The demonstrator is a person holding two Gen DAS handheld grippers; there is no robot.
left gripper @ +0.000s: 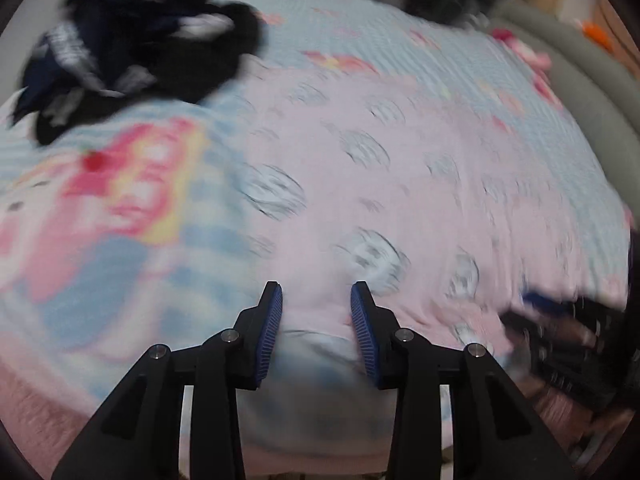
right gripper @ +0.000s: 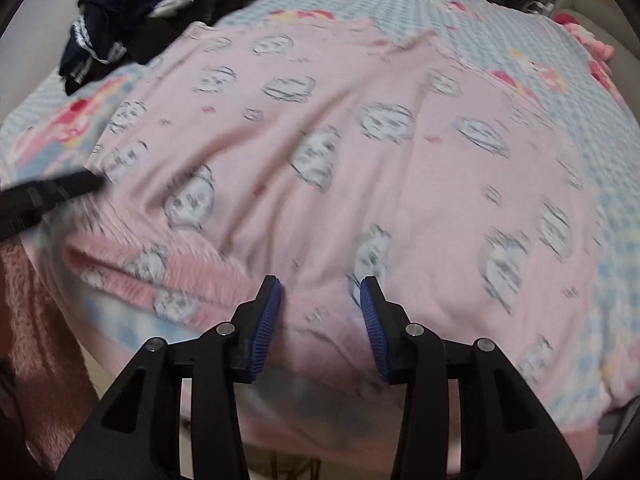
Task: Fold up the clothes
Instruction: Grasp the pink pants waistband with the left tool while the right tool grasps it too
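A pink garment (right gripper: 320, 152) printed with grey-white faces lies spread flat across the bed. It shows blurred in the left wrist view as the pink garment (left gripper: 400, 184). My left gripper (left gripper: 316, 294) stands open over the garment's near edge, nothing between its blue pads. My right gripper (right gripper: 320, 290) is open too, low over the near hem, with cloth lying under the gap but not pinched. The other gripper (right gripper: 52, 192) shows as a black shape at the garment's left edge. A folded-over hem (right gripper: 152, 268) lies at the near left.
A heap of dark navy and black clothes (left gripper: 132, 44) sits at the far left of the bed (left gripper: 120, 208), also seen as dark clothes (right gripper: 148, 12). The bedspread is pale blue with pink cartoon prints. A grey padded bed frame (left gripper: 580, 92) curves along the right. A brown fuzzy blanket (right gripper: 44, 340) hangs at near left.
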